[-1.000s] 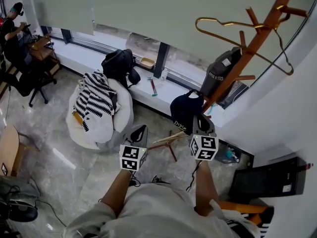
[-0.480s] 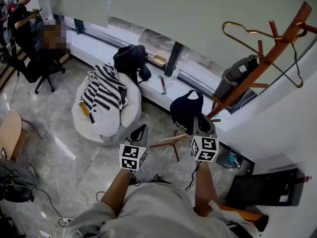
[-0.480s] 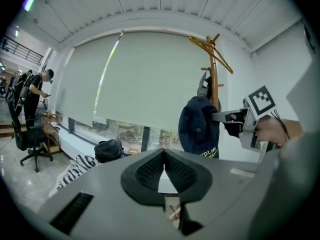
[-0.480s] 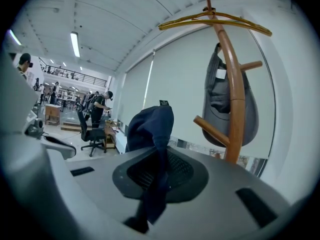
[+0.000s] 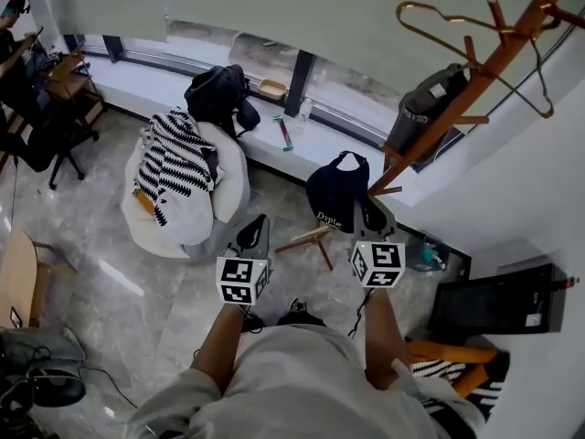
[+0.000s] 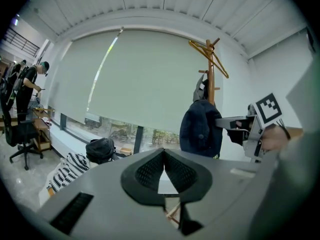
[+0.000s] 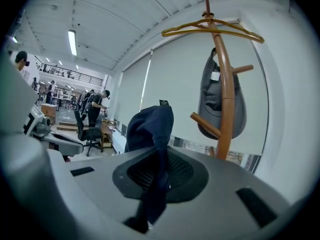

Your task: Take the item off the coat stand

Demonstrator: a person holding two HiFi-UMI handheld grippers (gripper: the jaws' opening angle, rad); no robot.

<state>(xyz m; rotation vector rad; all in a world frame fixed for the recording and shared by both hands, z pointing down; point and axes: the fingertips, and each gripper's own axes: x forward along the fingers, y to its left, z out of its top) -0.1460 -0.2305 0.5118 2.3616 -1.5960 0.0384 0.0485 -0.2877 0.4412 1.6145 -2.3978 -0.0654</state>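
Note:
A dark navy cap (image 5: 336,190) hangs from my right gripper (image 5: 370,214), which is shut on its strap; in the right gripper view the cap (image 7: 150,126) rises between the pads of the right gripper (image 7: 161,156). The cap is off the wooden coat stand (image 5: 457,90), which stands just to the right. A grey bag (image 5: 422,108) and a wire hanger (image 5: 457,26) remain on the stand's pegs. My left gripper (image 5: 254,236) is shut on nothing, level with the right one. The left gripper view shows the cap (image 6: 201,126) held before the stand (image 6: 210,79).
A white beanbag (image 5: 219,199) carrying a striped garment (image 5: 174,172) sits left of the grippers. A black backpack (image 5: 219,108) lies on the window ledge (image 5: 302,154). A black case (image 5: 494,305) stands at the right wall. A person sits at a desk (image 5: 69,71) far left.
Both grippers have shifted a little across the room, and the cap has gone along in the right gripper's hold. The jaws look the same as before.

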